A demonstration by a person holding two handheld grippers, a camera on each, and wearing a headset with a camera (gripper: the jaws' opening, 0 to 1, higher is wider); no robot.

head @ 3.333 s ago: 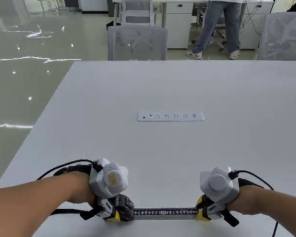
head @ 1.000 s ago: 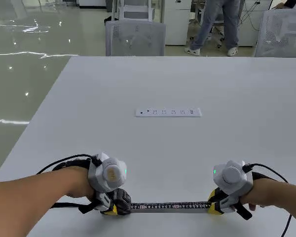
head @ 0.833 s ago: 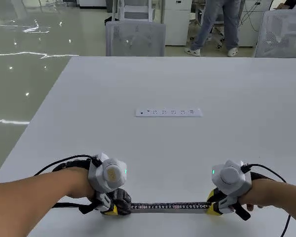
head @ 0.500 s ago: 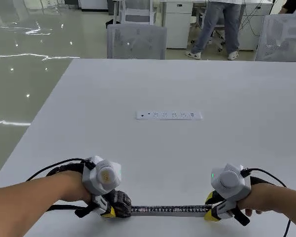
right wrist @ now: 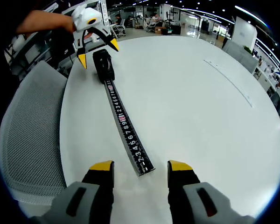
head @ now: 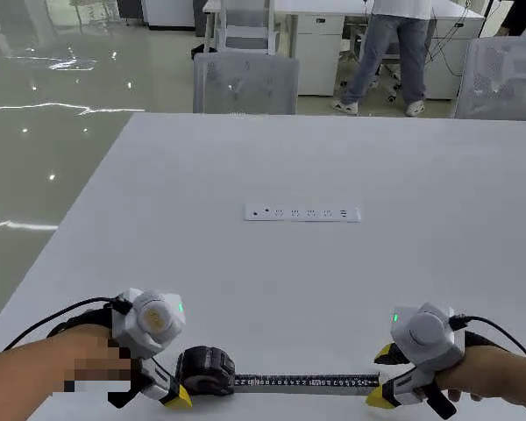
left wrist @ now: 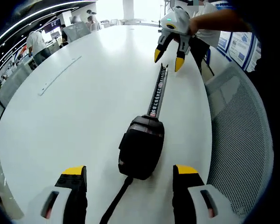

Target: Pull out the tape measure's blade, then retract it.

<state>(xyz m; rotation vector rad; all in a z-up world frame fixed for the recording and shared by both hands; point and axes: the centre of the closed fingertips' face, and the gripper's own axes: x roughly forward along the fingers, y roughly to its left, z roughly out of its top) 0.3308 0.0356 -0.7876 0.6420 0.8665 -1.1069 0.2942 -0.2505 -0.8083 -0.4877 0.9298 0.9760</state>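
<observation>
A: Head view first. Where do we stand?
B: Our left gripper [head: 171, 392] sits just left of the tape measure's case [head: 205, 371] on the tabletop [head: 333, 158]. The blade [head: 302, 381] runs right from the case to our right gripper [head: 379, 377].
A: Left gripper view?
B: Our fingers [left wrist: 74, 186] are spread, flanking the case without touching it.
A: And the right gripper view?
B: Fingers released there too. The blade's tip lies free just ahead of them, at the far end from the case.
A: What worries us?
B: Nothing pins case or blade. If the spring takes the blade unchecked, it may whip in and skid the case, so we'd want the case gripped first.
</observation>
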